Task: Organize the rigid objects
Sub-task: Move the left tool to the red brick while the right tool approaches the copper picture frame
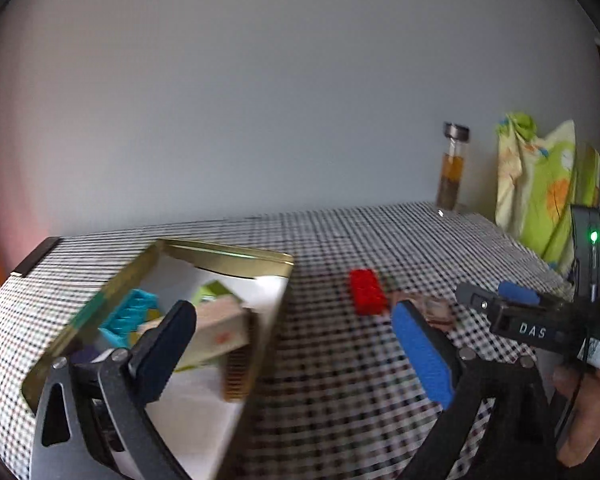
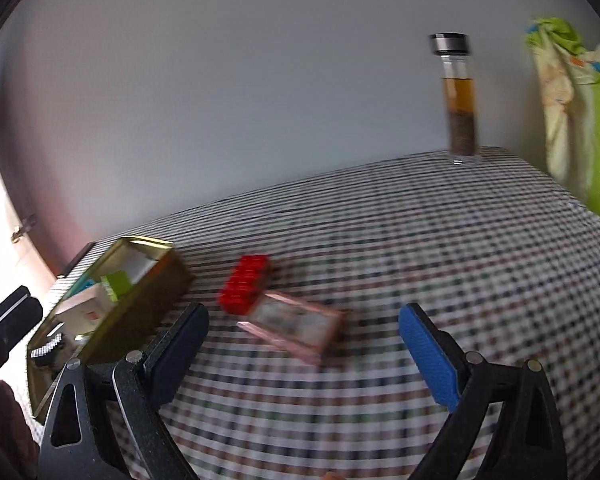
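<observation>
The right gripper [image 2: 304, 352], jaws wide and empty, points at a pale pink rectangular box [image 2: 296, 326] lying just ahead between its fingers, long axis slanting across them, beside a red studded plastic brick [image 2: 246, 284], nearer than the left gripper [image 1: 296, 344], also wide and empty.

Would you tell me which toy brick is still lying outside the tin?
The red brick, on the checked cloth beside the pink box; the blue brick is inside the gold tin.
</observation>
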Motion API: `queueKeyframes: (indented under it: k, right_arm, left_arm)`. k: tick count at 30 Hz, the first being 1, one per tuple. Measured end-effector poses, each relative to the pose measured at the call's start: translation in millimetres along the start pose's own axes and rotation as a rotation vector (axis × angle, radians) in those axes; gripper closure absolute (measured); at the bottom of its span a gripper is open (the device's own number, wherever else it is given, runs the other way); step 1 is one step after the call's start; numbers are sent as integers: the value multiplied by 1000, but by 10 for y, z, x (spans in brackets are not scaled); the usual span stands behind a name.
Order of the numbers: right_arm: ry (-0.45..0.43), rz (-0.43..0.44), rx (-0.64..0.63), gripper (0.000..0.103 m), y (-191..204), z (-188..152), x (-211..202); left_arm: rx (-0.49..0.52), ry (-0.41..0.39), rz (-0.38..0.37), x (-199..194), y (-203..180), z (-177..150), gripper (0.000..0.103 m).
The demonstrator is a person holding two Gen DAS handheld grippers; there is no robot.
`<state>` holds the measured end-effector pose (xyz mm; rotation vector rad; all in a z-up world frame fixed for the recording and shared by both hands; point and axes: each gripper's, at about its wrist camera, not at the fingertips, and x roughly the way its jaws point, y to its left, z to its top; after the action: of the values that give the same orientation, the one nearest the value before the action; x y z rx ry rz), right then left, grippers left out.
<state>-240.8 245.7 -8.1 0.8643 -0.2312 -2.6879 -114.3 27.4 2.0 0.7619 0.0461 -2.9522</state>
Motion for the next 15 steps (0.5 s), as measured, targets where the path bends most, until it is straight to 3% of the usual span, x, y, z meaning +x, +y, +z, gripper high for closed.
queueKeyframes:
  k: [5,8,15]
  right_arm:
    - [17,-50,26,5,-282,63,6]
    - [38,-56,16,5,-318,85,46]
    - [110,15,-184,5,-139,173,300]
  left_arm:
    - [26,59,-10,309,-268,25,3]
    - [55,67,31,440,-330,44,3]
    - [-9,43,76,389,-87,49,3]
